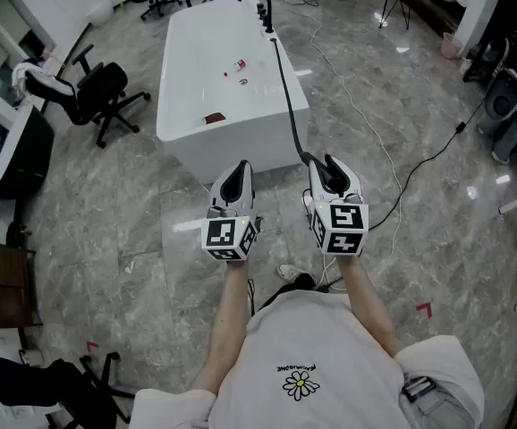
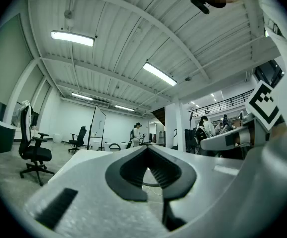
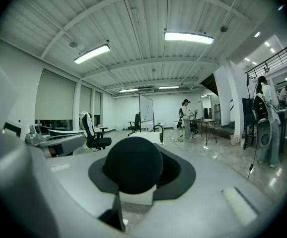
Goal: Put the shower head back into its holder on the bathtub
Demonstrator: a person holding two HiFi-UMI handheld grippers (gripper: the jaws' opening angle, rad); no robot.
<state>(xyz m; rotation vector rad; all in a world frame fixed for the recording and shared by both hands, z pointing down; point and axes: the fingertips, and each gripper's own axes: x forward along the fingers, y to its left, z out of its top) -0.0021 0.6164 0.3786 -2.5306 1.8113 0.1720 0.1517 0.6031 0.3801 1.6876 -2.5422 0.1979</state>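
A white bathtub (image 1: 187,105) stands ahead on the marble floor, with a black faucet and holder (image 1: 260,5) at its far end. A black hose (image 1: 287,96) runs from there along the tub's right rim down to my right gripper (image 1: 333,175). That gripper is shut on the black shower head (image 3: 132,163), whose round body fills the gap between the wide-set jaws. My left gripper (image 1: 234,182) hovers beside it, level, shut and empty (image 2: 147,167). Both are held short of the tub's near end.
A small red item (image 1: 238,64) and a dark item (image 1: 214,118) lie inside the tub. A black office chair (image 1: 97,96) stands left of it. A thin cable (image 1: 366,123) trails across the floor on the right. People stand at desks far off.
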